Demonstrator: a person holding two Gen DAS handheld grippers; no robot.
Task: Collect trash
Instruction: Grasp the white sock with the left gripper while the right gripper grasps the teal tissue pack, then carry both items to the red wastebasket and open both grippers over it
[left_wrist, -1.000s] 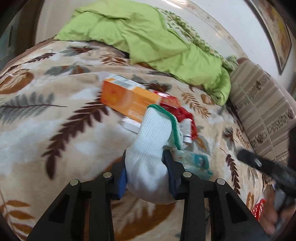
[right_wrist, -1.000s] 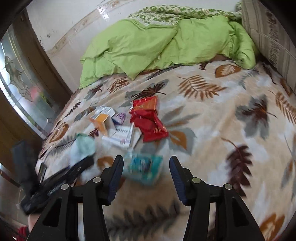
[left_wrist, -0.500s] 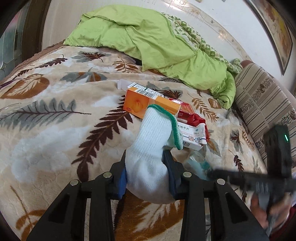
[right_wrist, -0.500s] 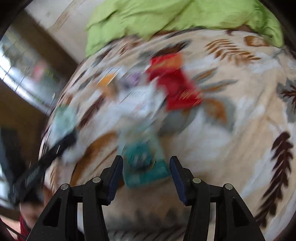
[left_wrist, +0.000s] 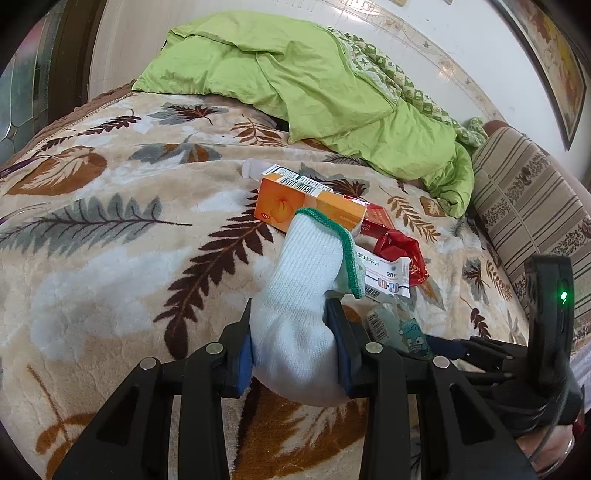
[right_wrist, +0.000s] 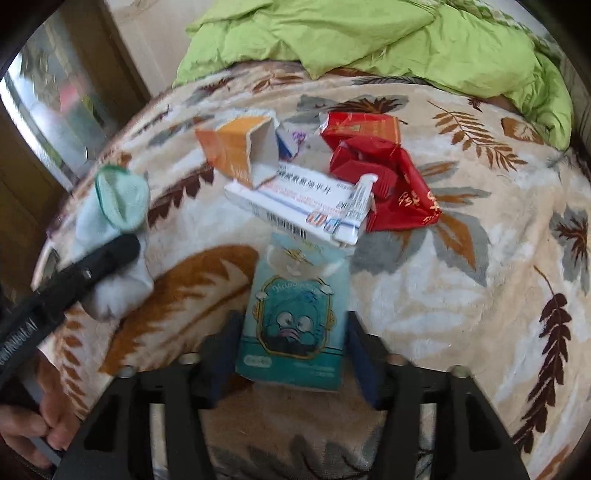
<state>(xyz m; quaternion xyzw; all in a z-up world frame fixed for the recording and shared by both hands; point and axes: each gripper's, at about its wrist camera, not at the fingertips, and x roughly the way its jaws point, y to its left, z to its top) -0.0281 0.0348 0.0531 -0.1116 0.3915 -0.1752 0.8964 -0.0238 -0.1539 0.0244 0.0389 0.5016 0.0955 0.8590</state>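
While left gripper (left_wrist: 295, 354) jaws pinch white sock (left_wrist: 295, 314), right gripper (right_wrist: 291, 354) jaws spread around blurred teal packet (right_wrist: 295, 332); contact unclear.

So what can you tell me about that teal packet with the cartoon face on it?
The teal packet is a flat, glossy pouch printed with a wide-eyed cartoon creature in a gold frame, its top end clear. It lies flat on the leaf-patterned blanket, between the open fingers of the right gripper, its far end against the white medicine box.

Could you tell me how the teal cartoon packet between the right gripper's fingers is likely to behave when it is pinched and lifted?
The teal packet looks flat and thin, so probably light and bendy. Its glossy face may slip between the right gripper fingers, which straddle it.
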